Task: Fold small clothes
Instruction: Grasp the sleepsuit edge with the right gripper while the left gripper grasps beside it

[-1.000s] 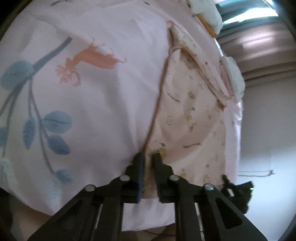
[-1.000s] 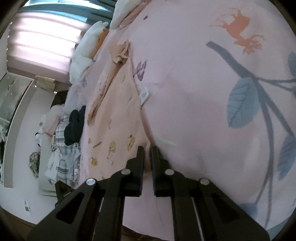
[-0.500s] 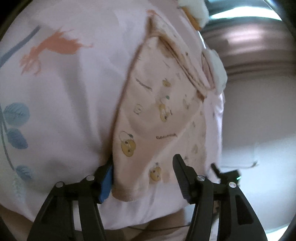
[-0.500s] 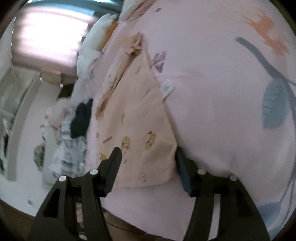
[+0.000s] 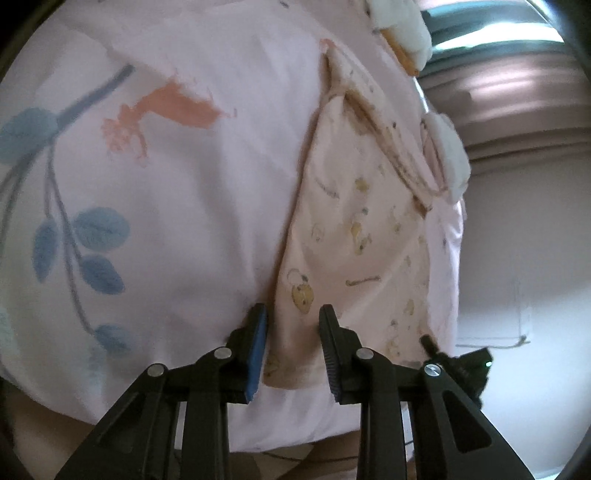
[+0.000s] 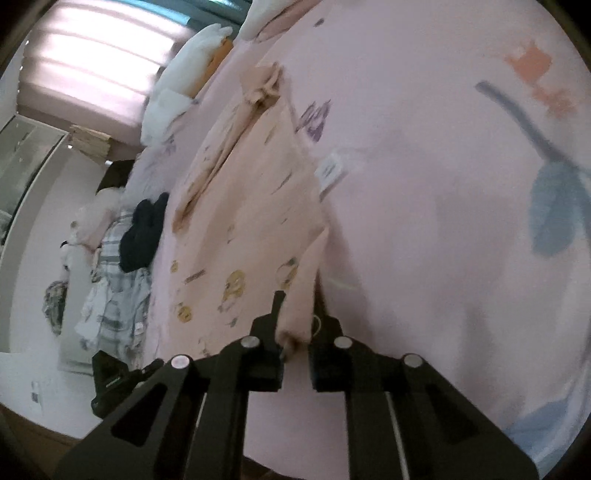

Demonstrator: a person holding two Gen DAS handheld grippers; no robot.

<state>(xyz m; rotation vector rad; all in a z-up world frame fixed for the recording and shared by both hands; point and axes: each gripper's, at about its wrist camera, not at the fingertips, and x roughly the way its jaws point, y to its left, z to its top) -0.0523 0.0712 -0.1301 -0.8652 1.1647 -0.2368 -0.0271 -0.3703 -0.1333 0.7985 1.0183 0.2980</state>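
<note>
A peach baby garment point(image 5: 351, 229) printed with little bears lies flat on the pink bed cover point(image 5: 184, 184), its hem nearest me. My left gripper point(image 5: 291, 308) straddles the hem's left corner. Its jaws are closing, the cloth lies between them, and a gap still shows beside the blue pad. In the right wrist view the same garment point(image 6: 251, 206) runs away from me. My right gripper point(image 6: 301, 306) is closing on the hem's right corner, which stands up as a pinched ridge filling the jaws. The right finger's tip is hidden behind that cloth.
White pillows point(image 5: 406, 22) lie at the bed's far end below a bright window. A heap of checked clothes point(image 6: 110, 288) with a black item point(image 6: 144, 232) sits off the bed's left side. A white label point(image 6: 330, 171) lies beside the garment. The bed's near edge runs just under both grippers.
A second ago both grippers were shut at the garment's edges. Half a second ago both stood wide open around the hem. Now both have narrowed again onto its corners.
</note>
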